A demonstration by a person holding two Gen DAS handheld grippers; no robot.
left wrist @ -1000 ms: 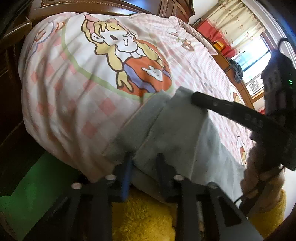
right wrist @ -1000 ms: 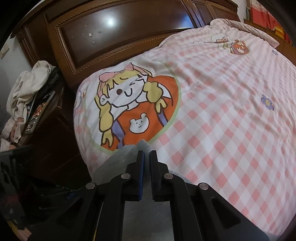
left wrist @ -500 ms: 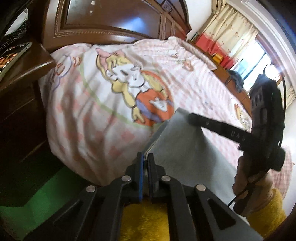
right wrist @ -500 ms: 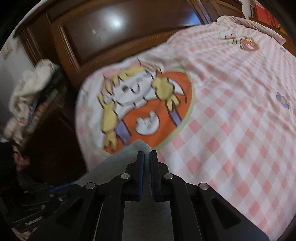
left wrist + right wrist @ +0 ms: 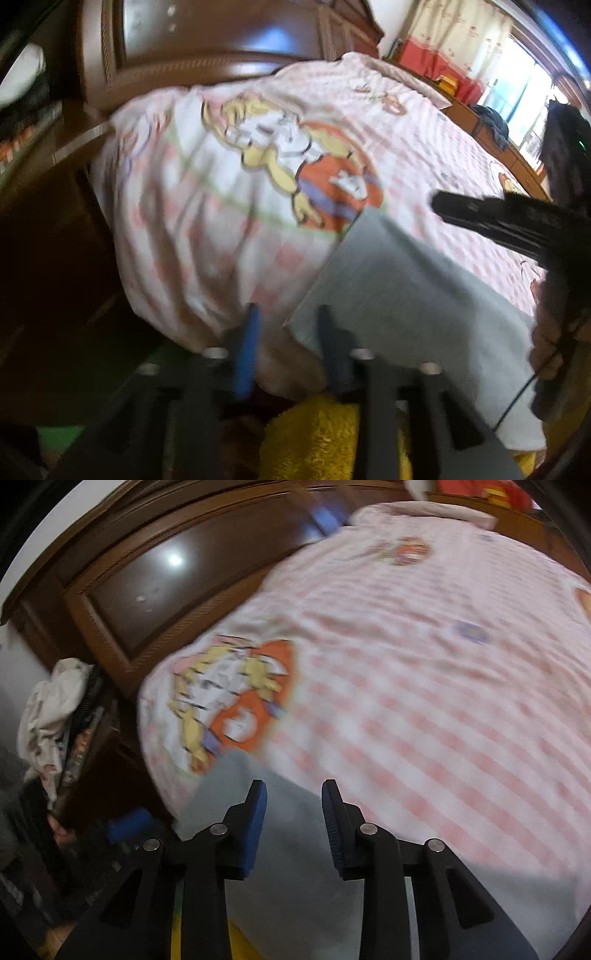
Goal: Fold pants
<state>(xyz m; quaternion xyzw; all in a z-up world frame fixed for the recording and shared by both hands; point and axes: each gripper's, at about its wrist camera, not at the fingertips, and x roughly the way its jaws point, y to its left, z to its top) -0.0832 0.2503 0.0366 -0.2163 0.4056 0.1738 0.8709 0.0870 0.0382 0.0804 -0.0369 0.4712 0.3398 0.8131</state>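
- The left gripper (image 5: pixel 286 332) has its blue-padded fingers (image 5: pixel 246 354) spread apart and grasps nothing; the near left corner of the grey pants (image 5: pixel 402 306) sits just inside the right-hand finger, with the left-hand finger out over the draped side of the bedspread (image 5: pixel 207 206).
- The pants lie flat as a folded grey panel at the near edge of the bed, beside the cartoon girl print (image 5: pixel 295 155), their long axis running from that near edge up toward the print and the wooden headboard (image 5: pixel 207 40).
- The right gripper (image 5: pixel 291 812), seen in the left view as a dark bar (image 5: pixel 517 225) above the pants' right side, is likewise released; its blue pads (image 5: pixel 255 827) stand wide apart over the grey cloth (image 5: pixel 295 886) without pinching it.
- Both views are smeared by motion blur, so seams, waistband and leg ends cannot be made out, and the pants' near edge is cut off behind the gripper bodies.
- A heap of pale cloth (image 5: pixel 48 716) lies on the bedside stand at far left of the right view.
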